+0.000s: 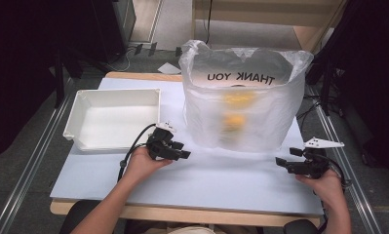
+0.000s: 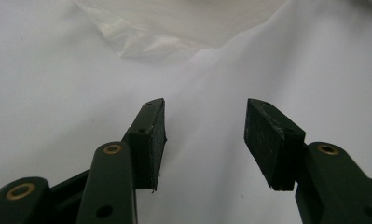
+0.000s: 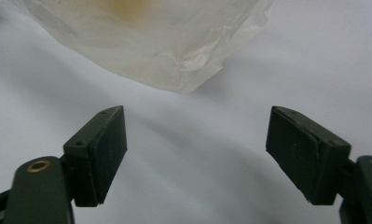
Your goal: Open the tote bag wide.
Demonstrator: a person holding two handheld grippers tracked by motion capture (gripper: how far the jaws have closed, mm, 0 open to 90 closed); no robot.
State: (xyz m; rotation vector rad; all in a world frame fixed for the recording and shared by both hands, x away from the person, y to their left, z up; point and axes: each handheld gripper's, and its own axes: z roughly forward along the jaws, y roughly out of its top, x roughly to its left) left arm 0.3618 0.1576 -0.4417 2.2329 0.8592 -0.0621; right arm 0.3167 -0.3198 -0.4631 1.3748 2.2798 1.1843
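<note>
Two hands rest on the table, left gripper (image 1: 184, 150) and right gripper (image 1: 281, 163) both spread and empty, flanking a thin, floppy plastic bag (image 1: 243, 105) probably best pinched at its rim

Light is falling from above onto the pale table (image 1: 216, 185), leaving it evenly bright, while the room's edges in the high view are sinking into near black. The translucent bag (image 1: 243, 105) is glowing softly and blurring the yellow shapes inside it. Both gripper views are looking slightly hazy (the bag (image 3: 146, 42) at the top is going out of focus), with soft shadows spreading under the dark jaws. The high view is looking grainy.
</note>
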